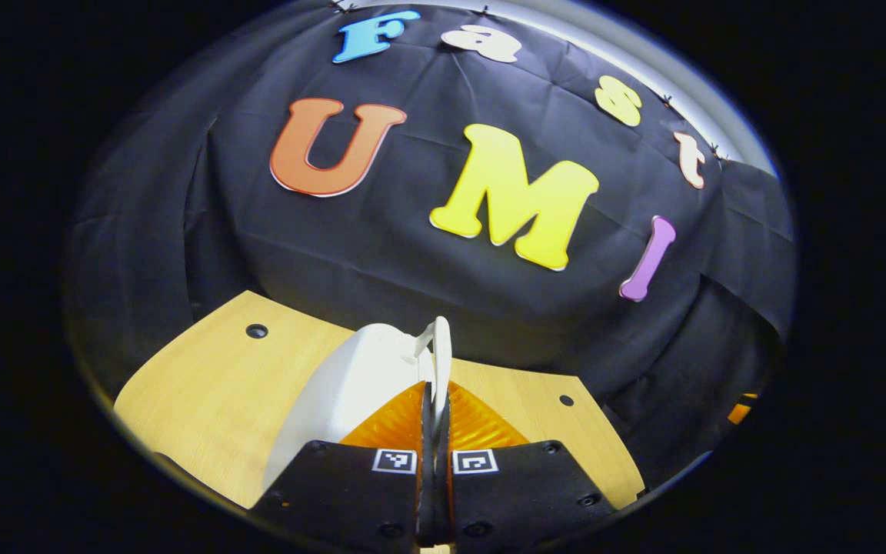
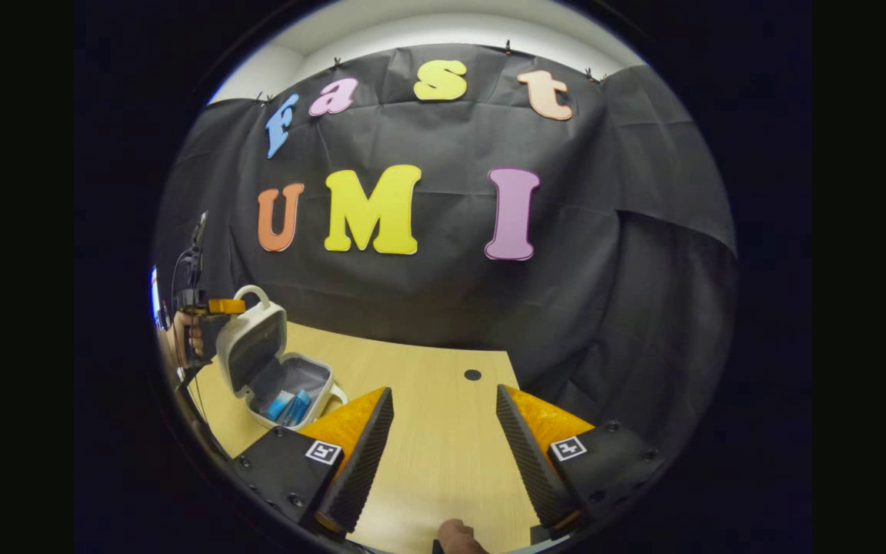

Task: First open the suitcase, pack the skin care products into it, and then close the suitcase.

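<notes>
In the left gripper view my left gripper (image 1: 435, 400) pinches the thin edge of the small white hard-shell suitcase's lid (image 1: 351, 385), low at centre frame. In the right gripper view my right gripper (image 2: 443, 431) hangs with fingers spread over the pale wooden table (image 2: 428, 385). The suitcase (image 2: 274, 369) stands open at lower left, blue skin care boxes (image 2: 289, 405) inside.

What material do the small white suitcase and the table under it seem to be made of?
The suitcase looks like hard moulded plastic: a smooth, slightly glossy white shell with rounded corners, and a grey lining that may be fabric. The table looks like pale wood or wood-effect laminate, matte, with fine straight grain lines.
</notes>
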### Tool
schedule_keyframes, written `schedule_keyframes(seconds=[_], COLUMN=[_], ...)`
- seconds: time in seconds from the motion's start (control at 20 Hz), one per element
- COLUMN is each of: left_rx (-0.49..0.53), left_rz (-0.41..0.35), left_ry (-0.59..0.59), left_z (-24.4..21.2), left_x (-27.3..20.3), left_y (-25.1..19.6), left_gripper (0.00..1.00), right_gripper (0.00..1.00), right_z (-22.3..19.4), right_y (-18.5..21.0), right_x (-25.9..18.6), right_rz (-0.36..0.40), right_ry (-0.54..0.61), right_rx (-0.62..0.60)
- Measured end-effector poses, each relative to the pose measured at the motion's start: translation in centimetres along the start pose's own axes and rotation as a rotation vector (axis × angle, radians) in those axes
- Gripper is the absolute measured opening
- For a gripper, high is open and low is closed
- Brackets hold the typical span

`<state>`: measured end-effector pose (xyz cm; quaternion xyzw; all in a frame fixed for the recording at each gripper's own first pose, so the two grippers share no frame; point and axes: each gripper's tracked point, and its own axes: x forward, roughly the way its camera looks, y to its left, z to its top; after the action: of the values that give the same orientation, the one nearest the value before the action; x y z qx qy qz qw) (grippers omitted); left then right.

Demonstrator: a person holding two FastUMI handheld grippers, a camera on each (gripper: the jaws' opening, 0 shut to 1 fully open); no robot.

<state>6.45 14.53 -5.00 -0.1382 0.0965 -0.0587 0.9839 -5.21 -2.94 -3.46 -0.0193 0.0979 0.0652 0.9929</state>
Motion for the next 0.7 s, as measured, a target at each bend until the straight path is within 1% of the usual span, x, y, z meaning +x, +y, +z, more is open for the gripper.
schedule_keyframes(seconds=[0.15, 0.35, 0.55, 0.7], left_rx=[0.016, 0.098, 0.249, 0.358], left_rz=[-0.011, -0.010, 0.011, 0.045], left_ry=[0.065, 0.168, 0.272, 0.321], left_z=[-2.7, -7.6, -12.4, -15.1], left_x=[1.9, 4.5, 6.3, 6.8], left_y=[-3.5, -6.9, -8.8, -9.3], left_gripper=[0.03, 0.04, 0.04, 0.04], right_gripper=[0.80, 0.80, 0.80, 0.80], right_z=[-0.8, -1.5, -2.5, -3.0], right_y=[-0.6, -1.3, -1.9, -1.9], right_x=[0.3, 0.6, 0.5, 0.5], right_rz=[0.002, -0.010, -0.039, -0.061], right_ry=[0.019, 0.027, 0.045, 0.056], right_rx=[0.014, 0.021, 0.030, 0.044])
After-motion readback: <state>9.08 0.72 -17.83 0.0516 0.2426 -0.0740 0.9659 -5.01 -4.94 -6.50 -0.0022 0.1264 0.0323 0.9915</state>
